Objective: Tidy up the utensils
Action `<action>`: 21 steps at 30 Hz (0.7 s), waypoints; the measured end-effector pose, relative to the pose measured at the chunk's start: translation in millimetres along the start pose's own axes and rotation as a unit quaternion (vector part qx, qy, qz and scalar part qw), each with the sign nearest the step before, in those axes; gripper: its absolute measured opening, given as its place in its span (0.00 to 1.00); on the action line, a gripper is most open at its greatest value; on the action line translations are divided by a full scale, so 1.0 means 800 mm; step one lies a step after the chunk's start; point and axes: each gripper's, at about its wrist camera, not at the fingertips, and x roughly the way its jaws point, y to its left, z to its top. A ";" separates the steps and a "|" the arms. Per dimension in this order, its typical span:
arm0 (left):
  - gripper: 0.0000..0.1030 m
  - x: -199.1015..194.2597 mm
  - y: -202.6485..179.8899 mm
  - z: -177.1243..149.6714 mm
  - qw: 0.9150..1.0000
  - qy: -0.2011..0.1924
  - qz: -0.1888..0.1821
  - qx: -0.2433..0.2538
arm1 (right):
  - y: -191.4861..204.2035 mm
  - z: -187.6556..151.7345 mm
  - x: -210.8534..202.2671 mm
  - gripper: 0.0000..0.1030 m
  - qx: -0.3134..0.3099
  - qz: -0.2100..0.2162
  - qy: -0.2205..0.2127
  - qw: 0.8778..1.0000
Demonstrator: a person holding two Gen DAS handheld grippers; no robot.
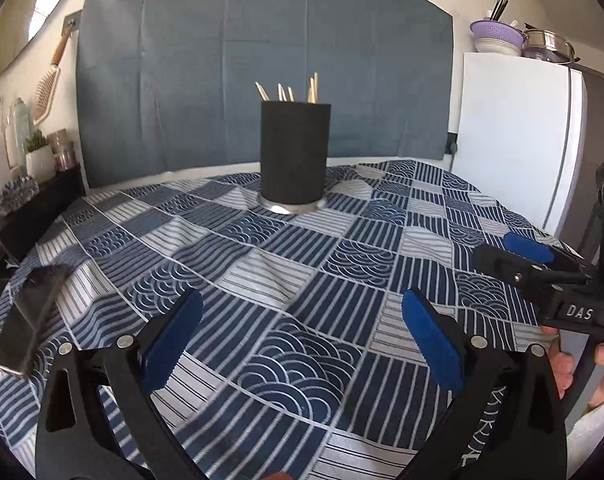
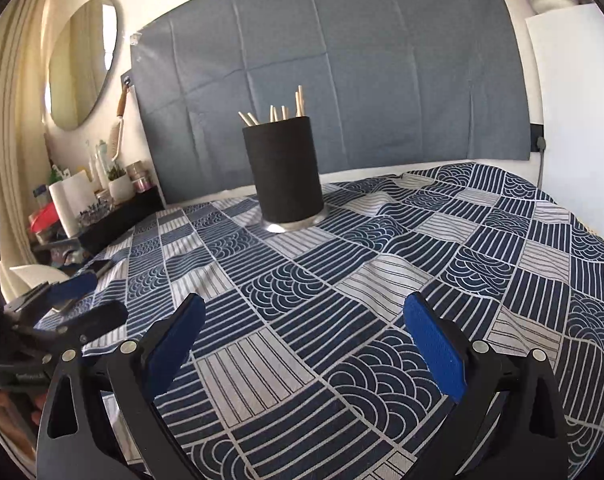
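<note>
A black cylindrical utensil holder [image 1: 295,156] stands on a metal base at the far middle of the table, with several wooden utensil handles [image 1: 289,92] sticking out of its top. It also shows in the right wrist view [image 2: 286,172], with the handles [image 2: 275,114]. My left gripper [image 1: 302,336] is open and empty, low over the patterned tablecloth [image 1: 285,264], well short of the holder. My right gripper [image 2: 304,340] is open and empty too. It also shows at the right edge of the left wrist view [image 1: 518,254]. The left gripper shows at the left edge of the right wrist view [image 2: 89,298].
A dark flat phone-like object [image 1: 29,320] lies at the table's left edge. A shelf with bottles, a small plant [image 1: 37,156] and paper roll stands at the left. A white fridge [image 1: 514,136] stands at the right, a grey cloth [image 1: 261,60] hangs behind.
</note>
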 end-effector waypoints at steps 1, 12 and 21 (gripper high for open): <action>0.95 0.002 -0.003 -0.002 1.000 0.003 0.004 0.004 | 0.000 -0.002 0.000 0.92 0.000 -0.002 -0.001 1.000; 0.95 0.006 0.003 -0.005 1.000 0.009 0.022 -0.019 | 0.000 -0.014 0.026 0.92 0.017 0.081 0.050 0.995; 0.95 0.004 0.002 -0.006 0.999 0.001 0.030 -0.020 | 0.018 -0.018 0.012 0.92 -0.021 0.051 0.011 0.998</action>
